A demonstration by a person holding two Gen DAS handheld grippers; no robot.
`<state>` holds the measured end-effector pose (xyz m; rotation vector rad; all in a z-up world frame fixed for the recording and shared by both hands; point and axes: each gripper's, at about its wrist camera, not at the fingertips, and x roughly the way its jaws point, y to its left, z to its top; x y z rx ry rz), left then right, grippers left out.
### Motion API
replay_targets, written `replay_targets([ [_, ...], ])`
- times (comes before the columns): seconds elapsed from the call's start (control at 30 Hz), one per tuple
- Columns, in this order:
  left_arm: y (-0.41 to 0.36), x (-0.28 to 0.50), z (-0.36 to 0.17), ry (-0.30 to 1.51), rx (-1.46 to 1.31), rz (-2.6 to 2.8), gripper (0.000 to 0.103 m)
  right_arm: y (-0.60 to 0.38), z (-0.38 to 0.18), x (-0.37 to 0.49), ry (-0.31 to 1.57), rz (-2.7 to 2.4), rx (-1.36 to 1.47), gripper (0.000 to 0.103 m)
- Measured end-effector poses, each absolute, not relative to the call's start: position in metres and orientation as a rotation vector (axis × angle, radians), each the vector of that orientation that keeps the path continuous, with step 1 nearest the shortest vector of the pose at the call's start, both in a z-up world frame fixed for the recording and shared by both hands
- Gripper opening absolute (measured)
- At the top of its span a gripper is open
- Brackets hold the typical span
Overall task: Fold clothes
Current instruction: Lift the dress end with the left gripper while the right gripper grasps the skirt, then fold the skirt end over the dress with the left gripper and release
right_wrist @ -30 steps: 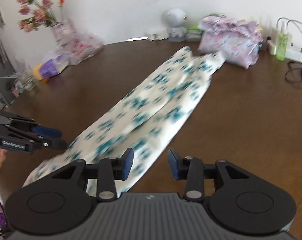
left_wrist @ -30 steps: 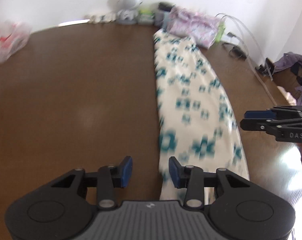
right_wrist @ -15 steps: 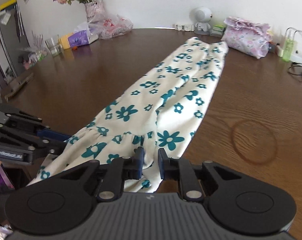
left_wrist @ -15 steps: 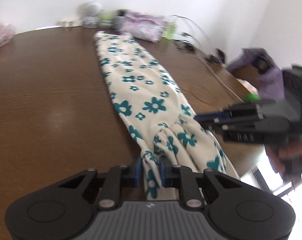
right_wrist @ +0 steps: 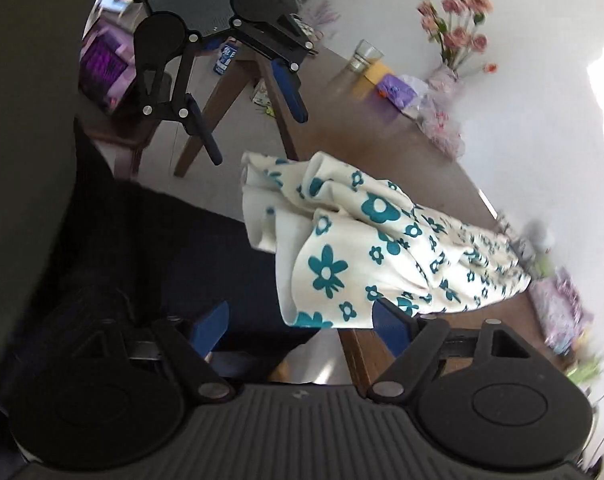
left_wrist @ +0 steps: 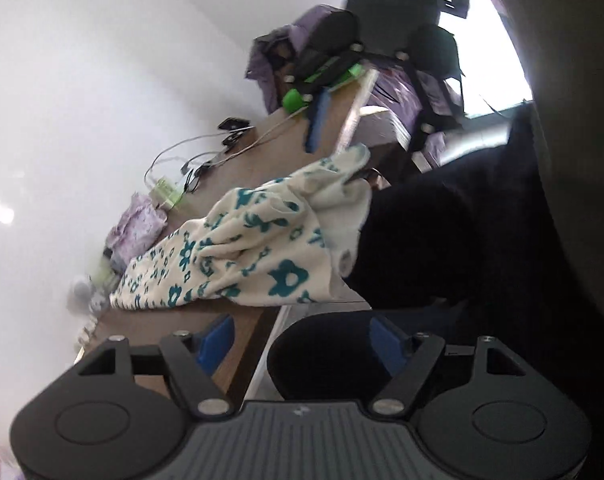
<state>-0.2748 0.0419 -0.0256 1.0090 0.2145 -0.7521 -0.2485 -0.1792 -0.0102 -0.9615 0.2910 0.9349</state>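
No writing is reading clearly. The flowered garment (right_wrist: 366, 248) is lying along the worktop (right_wrist: 382, 136), its near end drooping over the edge. Both the left claw (left_wrist: 302, 344) and right claw (right_wrist: 302, 324) are opening, nothing between them. Pink flowers (right_wrist: 458, 24) are standing behind.

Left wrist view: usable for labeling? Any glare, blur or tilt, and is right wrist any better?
Left wrist: rolled, window blown out, far clutter smeared, floral garment readable. Right wrist: also rolled, wall glare top right, flowers and right edge soft, garment print crisp.
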Motion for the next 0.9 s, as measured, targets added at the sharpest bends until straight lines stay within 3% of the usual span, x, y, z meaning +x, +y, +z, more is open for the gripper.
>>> replay_targets([
  [0.13, 0.039, -0.271, -0.047, 0.07, 1.108, -0.728, 0.073, -0.178, -0.025, -0.244, 0.177, 0.908, -0.988, 0.068],
  [0.3, 0.036, -0.257, -0.029, 0.027, 1.005, -0.754, 0.057, -0.181, -0.016, -0.232, 0.182, 0.972, -0.916, 0.041],
  [0.37, 0.031, -0.253, -0.026, 0.035, 1.011, -0.797, 0.032, -0.182, -0.009, -0.223, 0.234, 1.012, -0.855, 0.022],
  [0.47, 0.029, -0.239, -0.012, 0.152, 0.926, -0.836, 0.007, -0.185, 0.003, -0.211, 0.302, 1.051, -0.777, 0.004],
  [0.73, 0.058, -0.204, 0.068, 0.377, 0.463, -0.994, 0.004, -0.214, 0.065, -0.17, 0.49, 1.243, -0.437, 0.002],
  [0.9, 0.077, -0.118, 0.101, 0.404, 0.159, -0.895, 0.004, -0.239, 0.103, -0.087, 0.496, 1.224, -0.179, 0.002],
])
